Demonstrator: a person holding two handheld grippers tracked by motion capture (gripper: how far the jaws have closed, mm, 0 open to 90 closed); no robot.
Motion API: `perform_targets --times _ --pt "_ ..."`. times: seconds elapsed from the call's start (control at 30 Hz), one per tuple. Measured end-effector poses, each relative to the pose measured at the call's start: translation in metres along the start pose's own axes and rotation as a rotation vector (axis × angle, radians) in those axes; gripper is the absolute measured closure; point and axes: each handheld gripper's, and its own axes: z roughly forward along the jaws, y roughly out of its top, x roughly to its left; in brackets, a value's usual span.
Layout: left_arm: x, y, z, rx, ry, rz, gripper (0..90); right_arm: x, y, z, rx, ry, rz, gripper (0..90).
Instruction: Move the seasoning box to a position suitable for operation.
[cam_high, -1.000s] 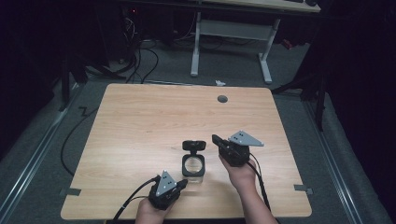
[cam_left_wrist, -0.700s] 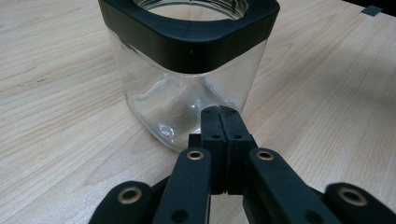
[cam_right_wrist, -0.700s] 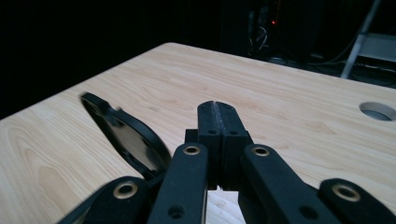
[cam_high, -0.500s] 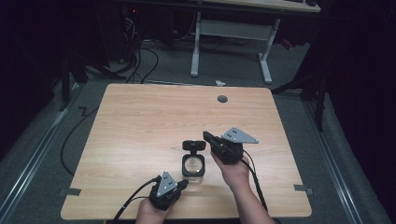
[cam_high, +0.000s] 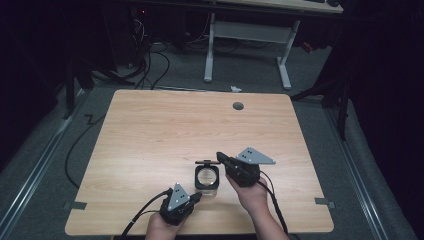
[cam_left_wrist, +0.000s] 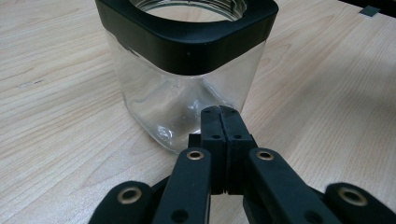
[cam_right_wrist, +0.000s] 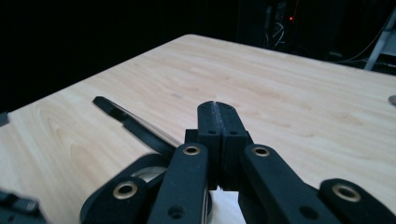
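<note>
A square clear glass jar (cam_high: 206, 178) with a black rim stands near the table's front edge, its black hinged lid (cam_high: 206, 162) tipped up at the far side. My left gripper (cam_high: 196, 197) lies just in front and left of the jar, shut and empty. In the left gripper view the jar (cam_left_wrist: 187, 46) stands right behind the shut tips of the left gripper (cam_left_wrist: 219, 111). My right gripper (cam_high: 220, 157) hovers at the jar's right, shut, its tips close to the lid. The right gripper view has the right gripper (cam_right_wrist: 217, 106) above the lid's edge (cam_right_wrist: 128, 122).
The light wooden table (cam_high: 165, 130) has a round cable hole (cam_high: 238, 106) at the back right. Bits of tape mark the front corners (cam_high: 75, 205). Cables trail from both grippers over the front edge. A second desk frame (cam_high: 247, 35) stands behind on the grey floor.
My right gripper has moved left, towards the jar, and its tips now reach the raised lid. The left gripper and the jar have stayed where they were.
</note>
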Motion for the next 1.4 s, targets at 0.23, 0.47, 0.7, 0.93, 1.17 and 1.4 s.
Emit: perform_targets --times 0.23,0.47,0.7,0.93,1.17,1.4 --pt "0.000 0.000 0.000 -0.002 0.002 0.002 89.9 0.011 -0.027 -0.006 0.035 0.020 -0.009 89.7" --pt "0.001 0.001 -0.001 -0.001 0.001 0.001 89.9 0.006 -0.032 -0.014 0.031 -0.001 -0.003 88.9" --pt "0.001 0.004 -0.005 -0.013 0.000 -0.008 89.2 -0.004 -0.031 -0.022 0.022 -0.038 0.003 88.4" --pt "0.007 0.008 -0.014 -0.022 0.012 0.006 87.0 -0.018 -0.036 -0.028 0.038 -0.076 0.024 87.6" --pt "0.020 0.017 -0.026 -0.048 0.045 0.004 85.1 -0.028 -0.037 -0.031 0.031 -0.105 0.054 86.9" --pt "0.037 0.033 -0.031 -0.097 0.098 -0.011 82.5 -0.035 -0.041 -0.037 0.041 -0.125 0.054 85.7"
